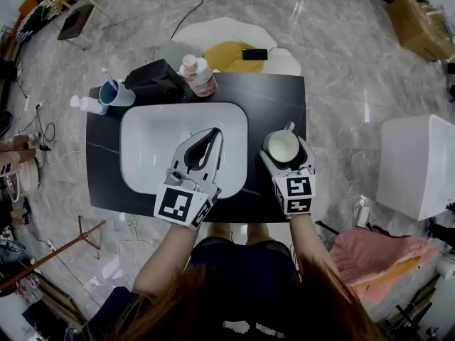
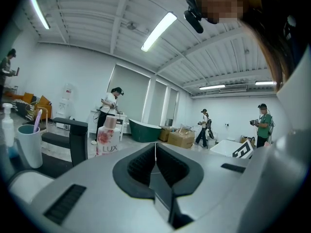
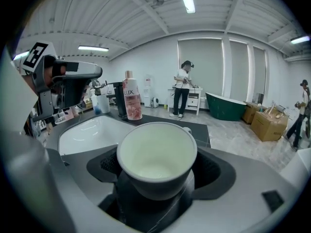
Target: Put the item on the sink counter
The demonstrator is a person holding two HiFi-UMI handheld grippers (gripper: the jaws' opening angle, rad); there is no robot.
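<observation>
A white cup (image 1: 283,146) stands upright and empty between the jaws of my right gripper (image 1: 286,145), which is shut on it over the right end of the black sink counter (image 1: 274,98). The right gripper view shows the cup (image 3: 156,154) filling the space between the pads, handle at the far side. Whether its base touches the counter is hidden. My left gripper (image 1: 213,132) is shut with nothing in it, over the white basin (image 1: 153,141). Its tips (image 2: 155,145) meet in the left gripper view.
Along the counter's far edge stand a pink LUX bottle (image 1: 197,75), a black holder (image 1: 155,77), a blue tumbler with a toothbrush (image 1: 114,92) and a small white bottle (image 1: 89,105). A white box (image 1: 419,165) sits on the floor at right. People stand in the room behind.
</observation>
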